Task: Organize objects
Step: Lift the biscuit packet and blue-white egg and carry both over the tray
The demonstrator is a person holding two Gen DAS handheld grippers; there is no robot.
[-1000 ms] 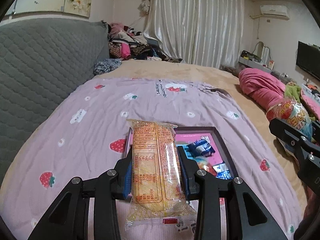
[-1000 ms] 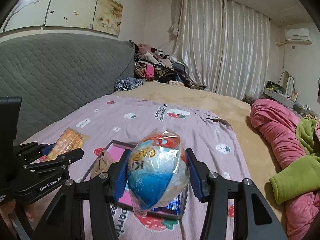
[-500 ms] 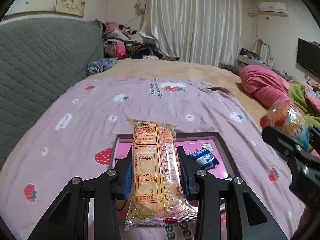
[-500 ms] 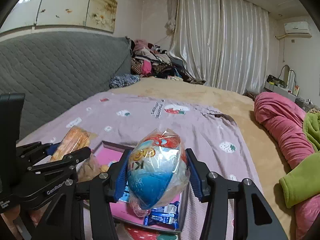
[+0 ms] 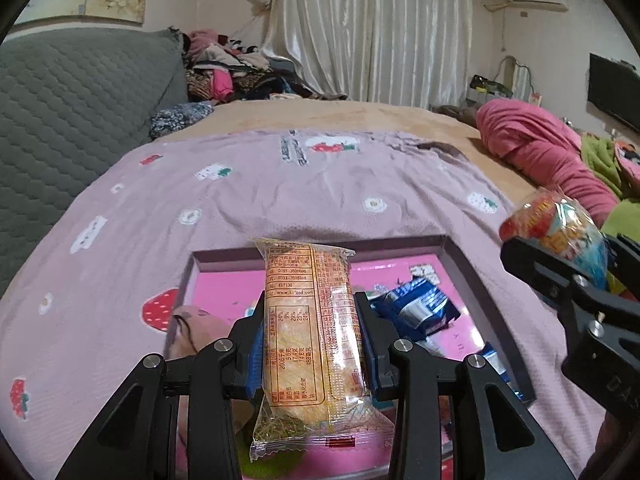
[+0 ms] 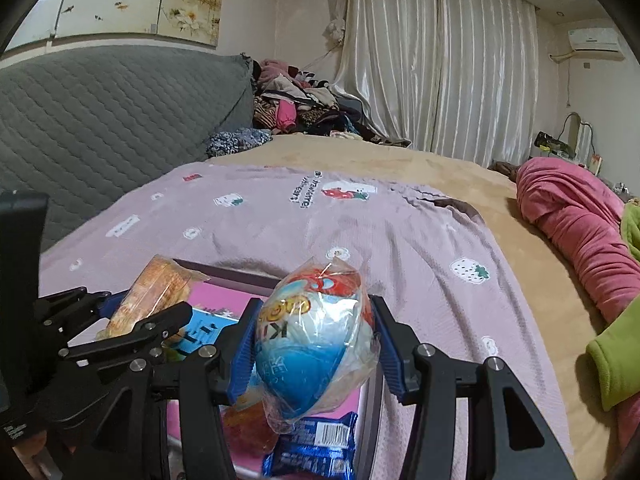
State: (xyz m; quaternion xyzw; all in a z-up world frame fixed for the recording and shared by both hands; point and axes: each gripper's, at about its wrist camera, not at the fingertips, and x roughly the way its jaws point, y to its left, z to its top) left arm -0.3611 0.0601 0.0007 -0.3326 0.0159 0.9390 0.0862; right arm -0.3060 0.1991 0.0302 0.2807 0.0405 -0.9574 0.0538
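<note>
Both grippers have dropped closer over the tray (image 5: 476,264); left gripper (image 5: 310,344) clamps the biscuit pack (image 5: 312,320), right gripper (image 6: 316,344) the egg (image 6: 316,340). Release looks next.

The left gripper (image 5: 312,344) is matte black, its angular linkage arms pinned with round silver screws, and its two fingers carry ribbed blue pads (image 5: 255,364). The right gripper (image 6: 316,344) has the same build: black arms, silver screw heads, blue ribbed pads (image 6: 242,356). White lettering, too small to read, marks the left gripper's body.
</note>
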